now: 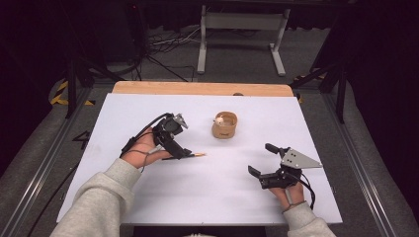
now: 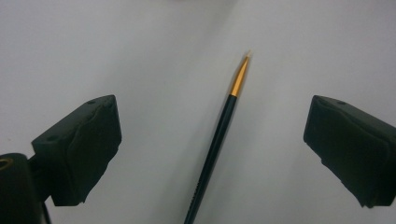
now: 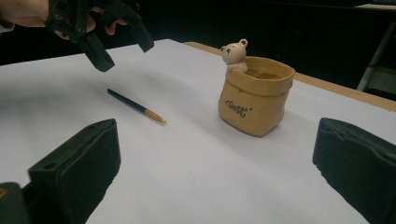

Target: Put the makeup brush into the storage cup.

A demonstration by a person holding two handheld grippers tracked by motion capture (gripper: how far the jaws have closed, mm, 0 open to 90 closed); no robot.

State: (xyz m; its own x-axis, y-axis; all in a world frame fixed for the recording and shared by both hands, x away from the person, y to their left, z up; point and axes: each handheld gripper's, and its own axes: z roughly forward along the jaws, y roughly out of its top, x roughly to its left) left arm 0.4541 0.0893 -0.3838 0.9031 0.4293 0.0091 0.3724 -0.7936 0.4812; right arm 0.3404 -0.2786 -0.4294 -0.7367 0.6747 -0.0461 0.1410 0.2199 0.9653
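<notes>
Between the left gripper's (image 2: 212, 144) parted fingers (image 2: 79, 149), the paintbrush (image 2: 219, 135).

a white table (image 1: 148, 197) with a wooden strip (image 1: 197, 89) along its far edge. beyond it, on grey floor (image 1: 237, 54), a white metal stand (image 1: 242, 22) and loose black cables (image 1: 163, 49).

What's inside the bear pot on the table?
The pot stands upright and open, with a small bear figure at its rim. Its inner wall near the top looks bare and tan. The bottom is hidden by the front wall, so I cannot tell if anything lies there.
</notes>
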